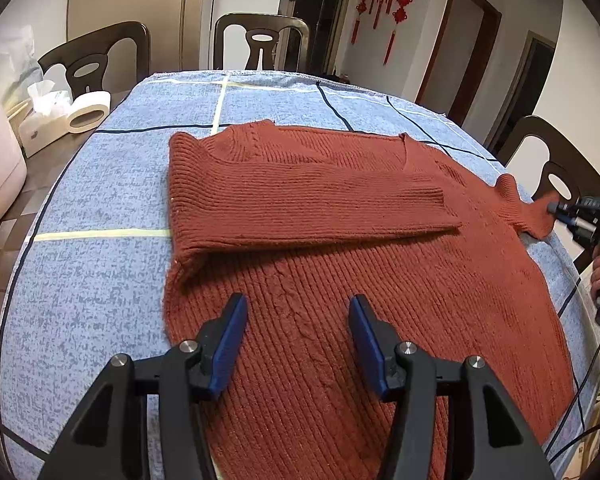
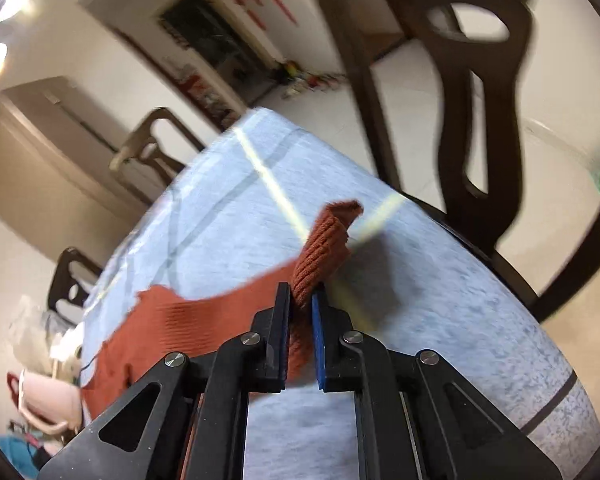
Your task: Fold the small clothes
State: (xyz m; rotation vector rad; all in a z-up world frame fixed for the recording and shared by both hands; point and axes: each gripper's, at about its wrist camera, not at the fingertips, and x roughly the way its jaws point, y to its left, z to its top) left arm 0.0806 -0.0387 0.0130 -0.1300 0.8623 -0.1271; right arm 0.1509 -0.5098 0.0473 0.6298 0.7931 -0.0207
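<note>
Roughly the halfway mark, by my read: the rust sweater (image 1: 340, 240) lies flat on the blue checked cloth (image 1: 100, 208) covering the desk, and 1 sleeve (image 1: 308, 204) is already folded across the chest, cuff ending toward 3 o'clock. The second sleeve (image 1: 520, 208) sticks out at 3 o'clock and is not yet folded; the body fold from the hem is also left.

Your left gripper (image 1: 298, 344) is released, jaws wide apart, hovering over the lower body at 6 o'clock, holding nothing. Your right gripper (image 2: 300, 336) is clenched on the cuff of the second sleeve, ribbed knit bunched between the jaws and poking up past them.

View differences: the left wrist view gives you the whole layout, the folded sleeve, the collar at 12 o'clock, the tissue box (image 1: 40, 116) and paper roll (image 1: 90, 111) at 10 o'clock, plus your right gripper small at the 3 o'clock edge. It can't confirm the pinch. The right wrist view does: cuff clearly inside the jaws, lifted off the cloth, shadow underneath. That view is tilted and motion-blurred, and it shows none of the folded sleeve.
</note>
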